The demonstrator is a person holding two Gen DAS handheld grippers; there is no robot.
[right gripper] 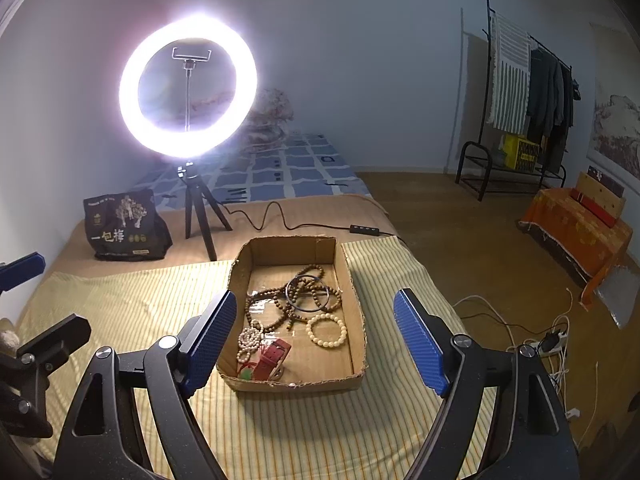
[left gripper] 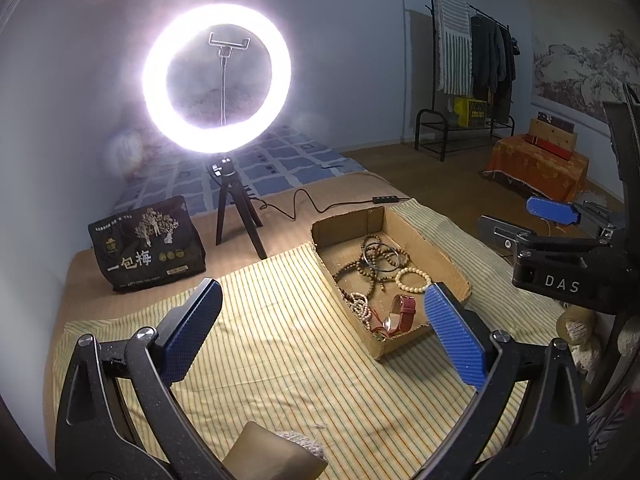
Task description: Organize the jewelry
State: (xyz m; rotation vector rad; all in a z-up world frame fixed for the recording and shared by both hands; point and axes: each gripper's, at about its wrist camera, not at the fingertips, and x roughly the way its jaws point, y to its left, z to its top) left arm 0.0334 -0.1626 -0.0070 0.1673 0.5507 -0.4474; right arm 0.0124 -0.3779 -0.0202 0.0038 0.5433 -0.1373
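We see one cardboard tray (right gripper: pixel 352 280), long axis running away toward the single ring light (right gripper: pixel 188 88), holding one cream bead bracelet (right gripper: pixel 327 330), on a striped cloth (right gripper: pixel 120 300) over a bed, while our left gripper (left gripper: pixel 320 328) and right gripper (right gripper: pixel 314 332) gape wide, empty.
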